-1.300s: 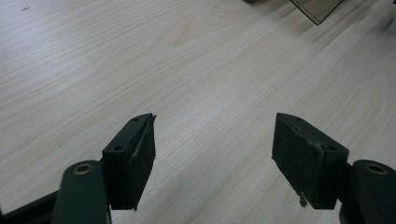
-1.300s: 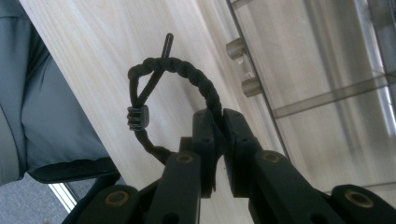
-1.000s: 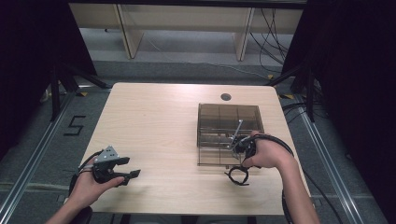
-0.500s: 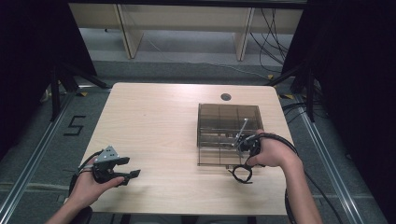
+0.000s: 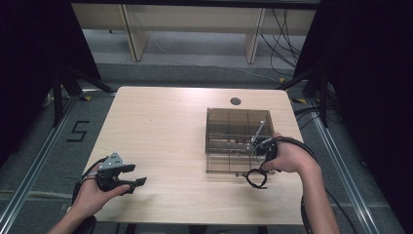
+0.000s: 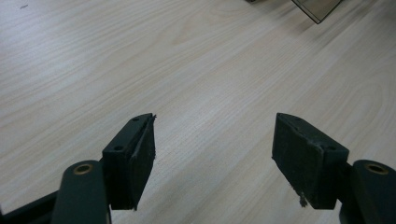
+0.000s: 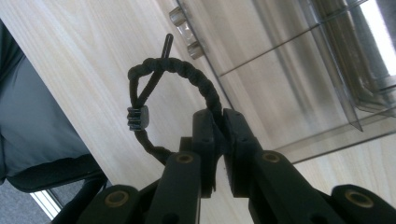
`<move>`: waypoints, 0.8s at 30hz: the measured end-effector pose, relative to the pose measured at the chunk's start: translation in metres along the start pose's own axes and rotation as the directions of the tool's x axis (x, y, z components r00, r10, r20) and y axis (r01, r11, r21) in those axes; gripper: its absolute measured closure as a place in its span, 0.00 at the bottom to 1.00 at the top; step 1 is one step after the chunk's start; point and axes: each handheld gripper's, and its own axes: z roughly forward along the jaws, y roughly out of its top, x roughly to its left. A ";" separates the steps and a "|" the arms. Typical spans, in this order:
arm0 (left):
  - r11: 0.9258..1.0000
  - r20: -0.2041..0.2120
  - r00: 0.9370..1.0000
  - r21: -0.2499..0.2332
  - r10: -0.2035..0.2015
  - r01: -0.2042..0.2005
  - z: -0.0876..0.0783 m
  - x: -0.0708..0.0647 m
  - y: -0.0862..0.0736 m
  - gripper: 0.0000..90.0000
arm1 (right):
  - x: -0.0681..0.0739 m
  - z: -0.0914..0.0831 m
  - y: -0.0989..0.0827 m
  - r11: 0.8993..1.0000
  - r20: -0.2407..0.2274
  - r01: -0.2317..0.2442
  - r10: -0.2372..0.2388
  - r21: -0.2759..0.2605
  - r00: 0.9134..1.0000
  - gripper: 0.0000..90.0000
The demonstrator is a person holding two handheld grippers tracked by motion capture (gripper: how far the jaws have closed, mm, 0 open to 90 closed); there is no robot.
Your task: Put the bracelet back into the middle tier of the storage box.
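Now the right gripper (image 7: pixel 218 133), jaws clamped on a black cord loop (image 7: pixel 180 70), has shifted slightly rightward beside the box (image 5: pixel 238 127), lower right; left gripper (image 6: pixel 212 154), lower left, jaws apart, stays idle

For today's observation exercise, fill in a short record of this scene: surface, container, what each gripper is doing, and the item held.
surface: light wooden table
container: clear brown divided box, on the table's right half
left gripper: jaws wide apart, holding nothing, over bare table near the front left edge
right gripper: jaws closed on a black braided cord loop
item held: the loop hangs at the box's front edge; it carries a small ribbed bead
box contents: too unclear to tell
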 end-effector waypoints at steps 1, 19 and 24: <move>1.000 0.001 1.000 0.000 0.000 0.000 0.000 0.000 0.000 0.33 | 0.000 -0.001 -0.001 1.000 0.008 -0.016 0.016 -0.001 1.000 0.94; 1.000 -0.004 1.000 0.017 0.012 -0.012 -0.001 0.001 0.000 0.33 | -0.008 -0.013 -0.005 0.999 0.031 -0.028 0.029 -0.023 0.999 0.94; 1.000 -0.007 1.000 0.009 0.002 -0.002 0.000 0.000 0.000 0.33 | -0.011 -0.017 -0.004 0.999 0.023 -0.030 0.031 -0.039 0.999 0.94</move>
